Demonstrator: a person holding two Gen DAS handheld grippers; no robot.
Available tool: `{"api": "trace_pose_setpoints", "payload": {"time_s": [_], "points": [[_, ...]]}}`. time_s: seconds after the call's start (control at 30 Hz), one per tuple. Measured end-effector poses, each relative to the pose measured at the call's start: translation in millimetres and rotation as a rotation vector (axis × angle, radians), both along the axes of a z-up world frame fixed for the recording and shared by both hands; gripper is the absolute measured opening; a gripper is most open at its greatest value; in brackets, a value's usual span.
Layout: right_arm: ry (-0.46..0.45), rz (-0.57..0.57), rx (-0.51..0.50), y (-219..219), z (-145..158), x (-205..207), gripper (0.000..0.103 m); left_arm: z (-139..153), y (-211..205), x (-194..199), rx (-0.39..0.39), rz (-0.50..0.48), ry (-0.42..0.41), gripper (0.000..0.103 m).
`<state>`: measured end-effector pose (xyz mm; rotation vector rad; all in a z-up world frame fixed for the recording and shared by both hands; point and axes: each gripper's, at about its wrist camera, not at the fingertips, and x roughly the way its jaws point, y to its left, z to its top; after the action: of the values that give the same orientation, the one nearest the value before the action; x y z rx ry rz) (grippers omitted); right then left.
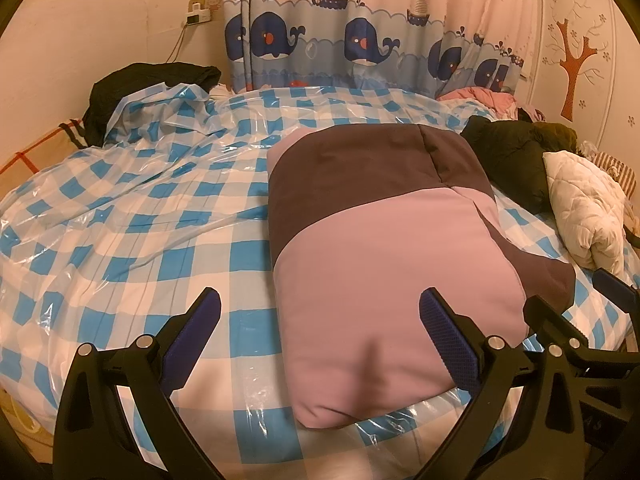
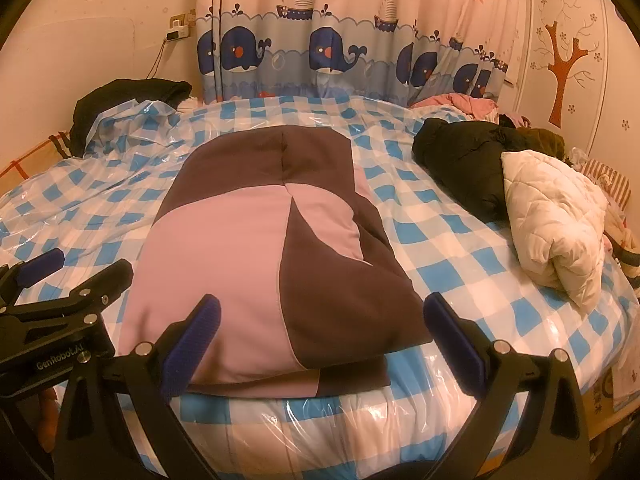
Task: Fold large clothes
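Both grippers spread wide at the near edge of the bed, holding nothing.

Left gripper (image 1: 320,332) and right gripper (image 2: 320,336) hover over the near end of the folded pink-and-brown garment (image 2: 256,248), which lies mid-bed (image 1: 140,240) on plastic-covered blue check. Farther right a white jacket (image 2: 556,216), then a black coat (image 2: 460,160); whale curtain (image 2: 320,48) behind.

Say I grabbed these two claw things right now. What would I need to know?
Left gripper: open, empty, hovering at the near edge of the pink and brown garment.
Right gripper: open, empty, beside it.
The garment lies as a folded bundle on the plastic-covered checked bed.
Done: that piece looks folded.
Left: a black jacket and white quilted jacket lie bunched at the right; dark clothing sits at the far left.
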<state>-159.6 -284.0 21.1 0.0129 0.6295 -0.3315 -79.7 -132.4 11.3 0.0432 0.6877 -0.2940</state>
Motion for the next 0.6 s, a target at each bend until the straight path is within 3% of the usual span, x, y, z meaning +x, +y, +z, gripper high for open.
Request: {"api": "trace_pose_setpoints", "payload": {"time_s": [0.6], "points": [[0.003,0.0,0.001,-0.7,-1.9,-2.8,0.098,-0.4,-0.9,-0.4,0.001,-0.001,0.001,0.096]]}}
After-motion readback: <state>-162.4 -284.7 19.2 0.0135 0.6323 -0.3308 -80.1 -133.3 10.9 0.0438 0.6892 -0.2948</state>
